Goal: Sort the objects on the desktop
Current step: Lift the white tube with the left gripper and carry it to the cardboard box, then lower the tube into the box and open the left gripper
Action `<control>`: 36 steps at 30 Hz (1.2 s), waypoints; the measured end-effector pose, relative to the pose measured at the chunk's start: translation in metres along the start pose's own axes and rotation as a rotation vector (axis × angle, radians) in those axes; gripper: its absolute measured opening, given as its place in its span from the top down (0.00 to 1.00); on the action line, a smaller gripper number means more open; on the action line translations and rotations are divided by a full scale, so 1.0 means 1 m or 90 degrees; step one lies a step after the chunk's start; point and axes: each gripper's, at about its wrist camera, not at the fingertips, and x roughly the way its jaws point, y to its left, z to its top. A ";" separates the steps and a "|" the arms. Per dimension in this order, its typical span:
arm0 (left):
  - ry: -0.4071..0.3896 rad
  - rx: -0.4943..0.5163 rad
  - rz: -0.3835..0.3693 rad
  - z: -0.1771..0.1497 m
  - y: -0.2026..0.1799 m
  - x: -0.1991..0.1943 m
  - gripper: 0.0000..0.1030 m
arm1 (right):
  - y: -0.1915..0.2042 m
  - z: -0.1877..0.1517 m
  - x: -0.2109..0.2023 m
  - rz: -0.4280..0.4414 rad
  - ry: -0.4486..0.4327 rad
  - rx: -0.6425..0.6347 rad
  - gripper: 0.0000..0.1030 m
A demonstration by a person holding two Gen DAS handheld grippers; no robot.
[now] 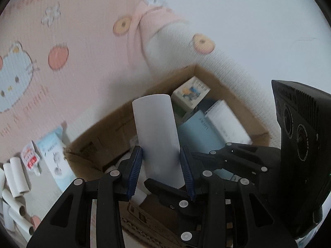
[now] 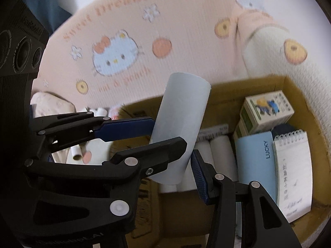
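A white paper roll (image 1: 157,128) (image 2: 182,119) hangs tilted above an open cardboard box (image 1: 99,136) (image 2: 298,103). My left gripper (image 1: 162,155) is shut on it, with a blue pad against each side. My right gripper (image 2: 188,148) is shut on the lower part of the same roll. Its black fingers (image 1: 238,150) reach in from the right in the left wrist view. In the right wrist view one blue-padded left finger (image 2: 128,128) touches the roll's left side. Inside the box lie several white rolls (image 2: 221,150), a blue booklet (image 2: 254,159), a spiral notepad (image 2: 293,169) and small printed cartons (image 2: 269,109).
The box sits on a pink cartoon-cat mat (image 2: 115,55). To its left lie several loose white rolls (image 1: 16,175), a pale blue packet (image 1: 55,157) and a red-and-white tube (image 1: 30,157). A white rolled cloth (image 1: 175,39) lies behind the box.
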 end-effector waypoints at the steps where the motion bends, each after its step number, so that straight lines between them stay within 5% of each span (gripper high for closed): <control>1: 0.019 -0.005 0.005 0.002 0.002 0.007 0.60 | -0.004 0.001 0.004 0.008 0.011 0.004 0.57; 7: 0.088 -0.029 0.014 0.003 0.014 0.027 0.61 | -0.010 0.004 0.030 0.002 0.071 -0.003 0.57; 13: 0.149 -0.036 0.013 0.002 0.028 0.035 0.65 | -0.020 0.000 0.055 0.064 0.141 0.053 0.58; 19: 0.159 -0.025 0.037 0.002 0.036 0.030 0.71 | -0.018 -0.004 0.073 0.091 0.193 0.051 0.59; 24: 0.167 -0.013 0.071 0.004 0.045 0.031 0.95 | -0.011 -0.009 0.085 0.092 0.230 0.024 0.59; 36: 0.165 -0.014 0.053 0.006 0.047 0.029 0.95 | -0.024 -0.014 0.124 0.090 0.352 0.015 0.65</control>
